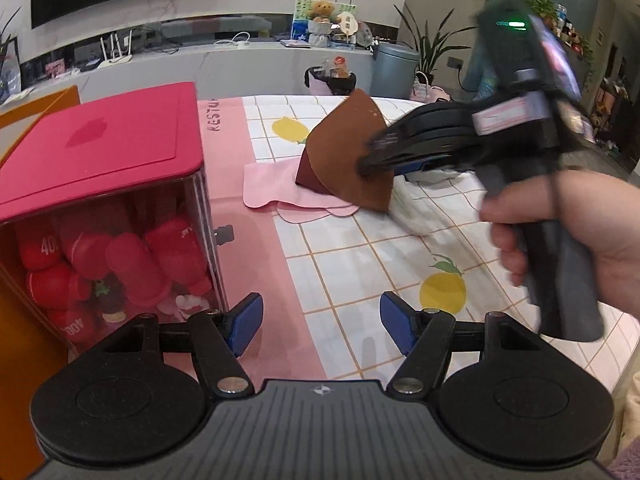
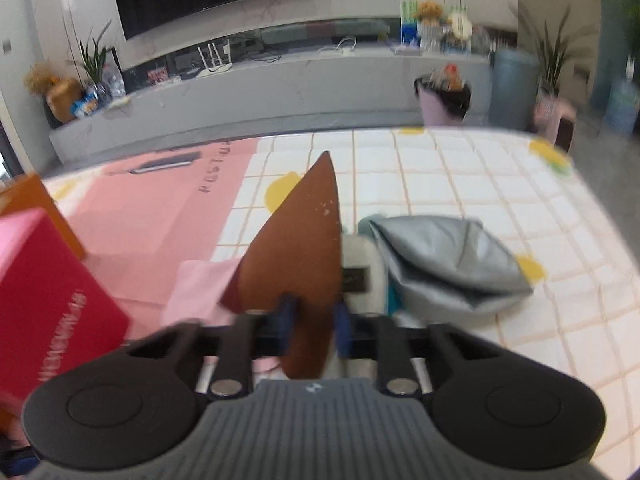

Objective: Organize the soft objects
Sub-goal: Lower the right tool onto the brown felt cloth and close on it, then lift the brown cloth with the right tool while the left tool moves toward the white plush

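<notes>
My right gripper [image 2: 312,326] is clenched on the brown cloth [image 2: 298,256], its blue pads pinching the near edge. The cloth stands up from that pinch as a tall folded wedge, long axis running straight away from me toward the far edge of the bench [image 2: 460,168]. In the left wrist view its lower end meets the pink cloth [image 1: 280,196] spread flat beneath it; I cannot tell whether it rests there or hangs just clear.

My left gripper [image 1: 320,326] is released, jaws wide with nothing between them, hanging over the bench well short of the cloths. The brown cloth lies ahead of it and a little to the right; the red-lidded box [image 1: 100,152] stands just to its left.

So the right hand has the cloth, and I judge the left is the free one to catch the far tip. A grey pouch [image 2: 448,264] lies just right of the wedge.
</notes>
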`<state>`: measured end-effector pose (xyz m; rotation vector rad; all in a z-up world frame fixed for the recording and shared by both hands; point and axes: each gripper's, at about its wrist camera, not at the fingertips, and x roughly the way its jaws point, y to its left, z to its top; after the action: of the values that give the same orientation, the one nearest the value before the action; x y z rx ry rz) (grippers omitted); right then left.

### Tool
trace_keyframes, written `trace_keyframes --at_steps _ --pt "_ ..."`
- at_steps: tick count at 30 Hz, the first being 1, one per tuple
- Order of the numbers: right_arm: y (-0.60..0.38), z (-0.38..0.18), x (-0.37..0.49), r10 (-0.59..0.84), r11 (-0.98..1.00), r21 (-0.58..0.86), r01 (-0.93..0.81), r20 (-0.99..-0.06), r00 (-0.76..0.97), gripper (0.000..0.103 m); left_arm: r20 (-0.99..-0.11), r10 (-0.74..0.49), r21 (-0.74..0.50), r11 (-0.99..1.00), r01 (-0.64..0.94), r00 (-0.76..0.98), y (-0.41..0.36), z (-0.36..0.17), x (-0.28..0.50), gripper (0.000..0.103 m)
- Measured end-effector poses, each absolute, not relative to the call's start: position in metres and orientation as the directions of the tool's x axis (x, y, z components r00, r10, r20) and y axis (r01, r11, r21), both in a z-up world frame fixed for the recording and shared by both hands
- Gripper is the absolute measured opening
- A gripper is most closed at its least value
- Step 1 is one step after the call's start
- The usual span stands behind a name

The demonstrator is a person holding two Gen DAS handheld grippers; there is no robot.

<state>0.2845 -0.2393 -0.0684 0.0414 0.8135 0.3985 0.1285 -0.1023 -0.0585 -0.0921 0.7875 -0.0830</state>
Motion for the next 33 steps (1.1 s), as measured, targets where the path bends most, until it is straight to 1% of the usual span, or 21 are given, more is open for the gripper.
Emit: trace_keyframes --at_steps 2,3,4,7,9,10,12,13,14,20,24,25,26,28,29,33 --pt "-0.250 -0.062 0.277 0.381 0.921 0.248 -0.299 -0.728 0.570 0.004 -0.700 -0.108 -0.109 0.993 0.044 0.706 -0.101 -0.056 0.124 0.079" --pt "-0.254 -0.058 0.271 0.381 0.921 0.253 -0.295 -0.735 0.561 0.003 -0.696 -0.105 -0.107 0.993 0.042 0.711 -0.100 -0.054 0.121 0.079" --pt "-0.258 -0.054 0.263 0.379 0.921 0.239 -0.309 -0.739 0.557 0.001 -0.694 -0.102 -0.105 0.994 0.040 0.712 -0.099 -0.053 0.122 0.079" --pt "-0.263 -0.042 0.240 0.325 0.929 0.147 -0.341 -0.765 0.556 0.001 -0.699 -0.102 -0.111 0.993 0.034 0.708 -0.097 -0.050 0.119 0.079" --pt "-0.272 -0.037 0.227 0.332 0.926 0.146 -0.349 -0.756 0.565 0.001 -0.700 -0.103 -0.119 0.993 0.027 0.707 -0.094 -0.048 0.117 0.079" --pt "-0.276 -0.037 0.223 0.336 0.929 0.161 -0.333 -0.743 0.579 0.004 -0.701 -0.102 -0.121 0.992 0.024 0.706 -0.093 -0.047 0.117 0.079" --pt "-0.283 -0.039 0.227 0.335 0.939 0.202 -0.279 -0.729 0.597 0.015 -0.704 -0.103 -0.130 0.991 0.016 0.703 -0.091 -0.045 0.117 0.079" --pt "-0.284 -0.041 0.231 0.343 0.938 0.231 -0.258 -0.719 0.605 0.034 -0.707 -0.106 -0.135 0.991 0.014 0.700 -0.090 -0.045 0.117 0.079" --pt "-0.284 -0.042 0.237 0.358 0.934 0.258 -0.249 -0.706 0.611 0.043 -0.709 -0.109 -0.141 0.990 0.012 0.697 -0.088 -0.044 0.118 0.079" --pt "-0.265 -0.057 0.269 0.379 0.925 0.299 -0.235 -0.677 0.631 0.042 -0.712 -0.125 -0.162 0.987 0.012 0.691 -0.081 -0.047 0.120 0.079" --pt "-0.254 -0.066 0.281 0.401 0.916 0.307 -0.259 -0.656 0.639 0.042 -0.723 -0.145 -0.180 0.983 0.019 0.675 -0.079 -0.051 0.122 0.079" --pt "-0.252 -0.067 0.282 0.411 0.912 0.307 -0.273 -0.644 0.646 0.039 -0.725 -0.145 -0.179 0.984 0.020 0.674 -0.080 -0.052 0.123 0.079" --pt "-0.251 -0.067 0.281 0.426 0.904 0.309 -0.294 -0.626 0.653 0.026 -0.725 -0.145 -0.178 0.984 0.020 0.673 -0.080 -0.053 0.123 0.079" --pt "-0.250 -0.066 0.279 0.454 0.891 0.308 -0.334 -0.614 0.645 0.006 -0.727 -0.143 -0.178 0.984 0.017 0.671 -0.080 -0.055 0.124 0.079" --pt "-0.250 -0.066 0.279 0.469 0.883 0.314 -0.348 -0.620 0.629 0.002 -0.729 -0.143 -0.180 0.984 0.015 0.670 -0.081 -0.055 0.124 0.079" --pt "-0.256 -0.053 0.261 0.489 0.872 0.322 -0.369 -0.622 0.612 0.001 -0.725 -0.144 -0.180 0.983 0.017 0.673 -0.082 -0.053 0.122 0.079"
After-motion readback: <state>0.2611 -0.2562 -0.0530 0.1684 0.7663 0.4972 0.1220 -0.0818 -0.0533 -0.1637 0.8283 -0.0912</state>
